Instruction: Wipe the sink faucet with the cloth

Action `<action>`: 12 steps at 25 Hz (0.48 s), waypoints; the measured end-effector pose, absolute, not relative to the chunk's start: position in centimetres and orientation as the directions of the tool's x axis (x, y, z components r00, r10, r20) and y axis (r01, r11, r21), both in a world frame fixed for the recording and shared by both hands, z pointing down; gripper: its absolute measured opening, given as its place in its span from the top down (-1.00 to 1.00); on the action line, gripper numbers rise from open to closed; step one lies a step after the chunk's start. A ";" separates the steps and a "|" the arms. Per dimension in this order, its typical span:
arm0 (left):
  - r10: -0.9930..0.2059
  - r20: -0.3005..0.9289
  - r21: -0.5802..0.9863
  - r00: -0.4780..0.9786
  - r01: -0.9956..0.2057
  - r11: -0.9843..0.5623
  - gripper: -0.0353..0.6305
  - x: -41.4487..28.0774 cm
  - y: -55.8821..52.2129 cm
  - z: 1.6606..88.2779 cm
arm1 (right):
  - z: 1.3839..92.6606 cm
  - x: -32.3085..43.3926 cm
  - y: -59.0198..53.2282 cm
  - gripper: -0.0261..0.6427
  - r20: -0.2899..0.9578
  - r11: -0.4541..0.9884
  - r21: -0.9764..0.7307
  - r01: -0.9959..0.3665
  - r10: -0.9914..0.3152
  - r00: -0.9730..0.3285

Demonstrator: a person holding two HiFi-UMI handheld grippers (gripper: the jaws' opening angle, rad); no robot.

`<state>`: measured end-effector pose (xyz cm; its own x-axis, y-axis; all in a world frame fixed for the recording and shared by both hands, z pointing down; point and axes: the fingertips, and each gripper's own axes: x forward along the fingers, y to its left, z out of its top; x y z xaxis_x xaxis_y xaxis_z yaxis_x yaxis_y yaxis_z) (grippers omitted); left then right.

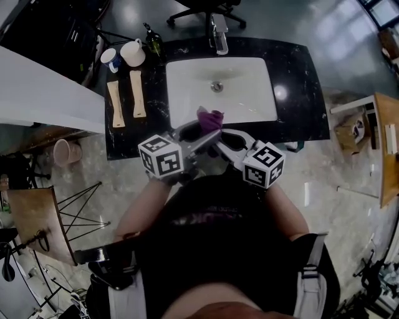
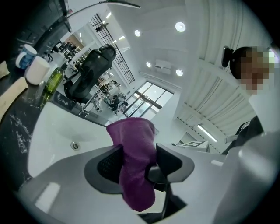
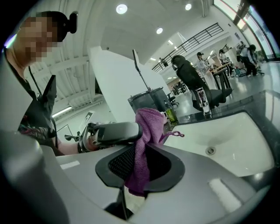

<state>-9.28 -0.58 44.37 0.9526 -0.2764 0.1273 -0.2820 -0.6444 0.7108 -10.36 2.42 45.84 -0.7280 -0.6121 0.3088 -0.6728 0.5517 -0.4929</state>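
A purple cloth hangs over the near rim of the white sink, between both grippers. My right gripper comes in from the right and is shut on the cloth, which is bunched between the pads of my right gripper. My left gripper comes in from the left. In the left gripper view my left gripper stands wide open, with the cloth draped loosely in the gap. The chrome faucet stands at the far side of the sink, well away from both grippers, and shows as the faucet beyond the basin.
The sink sits in a black counter. At the counter's far left stand two cups, a green bottle and two beige strips. An office chair stands behind the faucet. The drain lies mid-basin.
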 end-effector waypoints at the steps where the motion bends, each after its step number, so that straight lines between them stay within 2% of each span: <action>1: -0.280 0.132 0.710 0.951 -0.288 -0.642 0.21 -9.4 -0.6 44.5 | 45.9 -10.6 2.5 0.68 0.313 0.558 -0.490 -0.670 -0.605 -0.733; 8: -0.335 0.119 0.735 0.935 -0.309 -0.604 0.51 -10.4 -1.2 44.7 | 46.1 -11.4 2.1 0.62 0.326 0.579 -0.494 -0.649 -0.569 -0.755; 12: -0.371 0.110 0.758 0.922 -0.319 -0.569 0.58 -10.7 -2.1 45.0 | 46.2 -10.8 1.7 0.55 0.315 0.571 -0.506 -0.646 -0.575 -0.755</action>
